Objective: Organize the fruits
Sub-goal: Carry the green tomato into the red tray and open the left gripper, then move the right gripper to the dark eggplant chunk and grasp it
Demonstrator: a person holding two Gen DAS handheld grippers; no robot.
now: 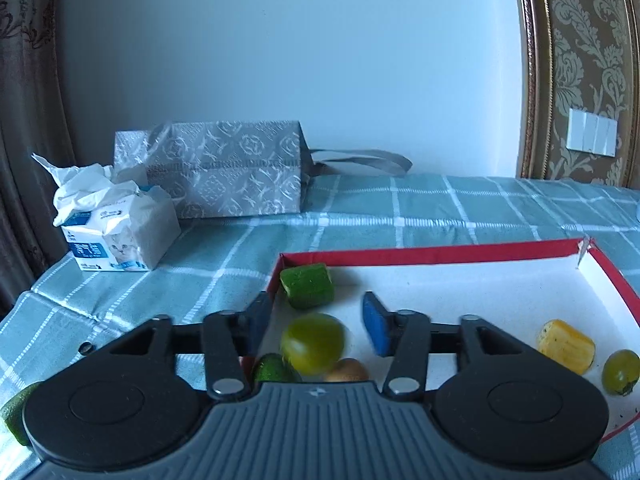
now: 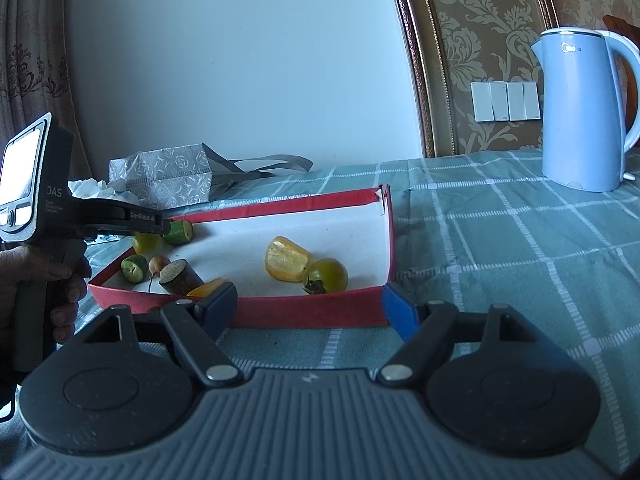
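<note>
Left tongs (image 1: 316,330) agape, empty | right tongs (image 2: 312,304) agape, empty | blurred green fruit (image 1: 313,343) round, glossy

The left gripper (image 1: 318,326) is open, its two blue-padded fingers (image 1: 376,330) spread wide and pointing forward, level with the surface below. In the right wrist view this same gripper (image 2: 160,220) reaches in from the left side, and the person's left hand (image 2: 48,280) wraps around its handle, fingers curled on the grip. The right gripper (image 2: 316,306) is also open, its jaws far apart and holding nothing. Its fingers point forward and sit low.
</note>
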